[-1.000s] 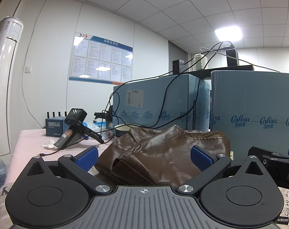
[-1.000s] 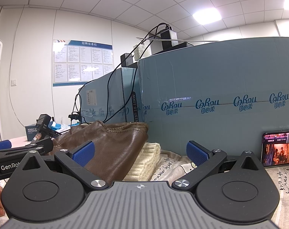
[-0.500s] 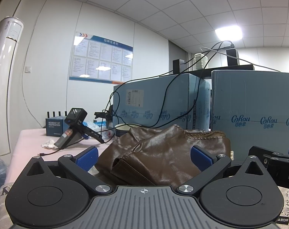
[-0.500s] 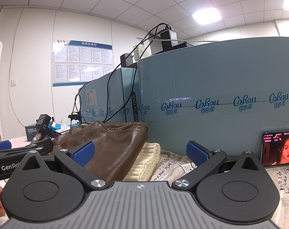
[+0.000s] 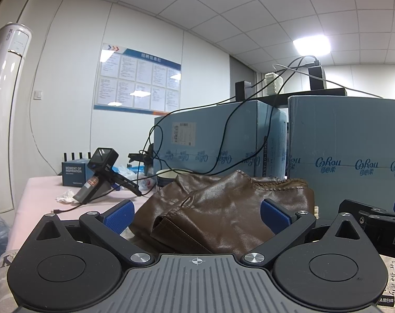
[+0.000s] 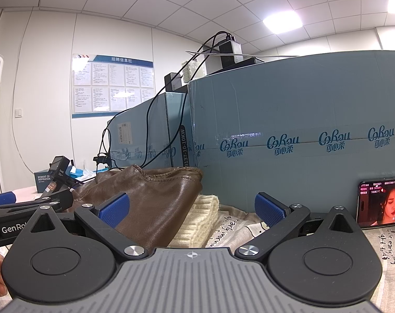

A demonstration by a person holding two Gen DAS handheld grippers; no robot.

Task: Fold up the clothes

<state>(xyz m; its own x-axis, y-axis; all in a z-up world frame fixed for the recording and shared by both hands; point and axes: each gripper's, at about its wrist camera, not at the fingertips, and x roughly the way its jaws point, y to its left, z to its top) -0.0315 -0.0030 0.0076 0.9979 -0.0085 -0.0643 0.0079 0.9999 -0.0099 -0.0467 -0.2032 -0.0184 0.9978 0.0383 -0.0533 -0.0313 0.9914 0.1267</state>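
left gripper [image 5: 196,215] jaws wide, empty | right gripper [image 6: 191,207] jaws wide, empty | leather jacket [image 5: 223,208] heaped mid-frame, long axis across, on desk [image 5: 41,190]

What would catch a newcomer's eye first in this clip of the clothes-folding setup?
The crumpled brown leather garment heaped just ahead of the open left gripper, backed by tall blue cartons. In the right wrist view, a lit phone leans against a carton at far right, and a cream knit peeks from under the leather.

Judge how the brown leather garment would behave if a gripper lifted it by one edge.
The brown leather garment lies in soft humps and creases, so it would probably drape, not stay flat. Its glossy surface may slip between pads. The thick folded hem suggests it is fairly heavy.
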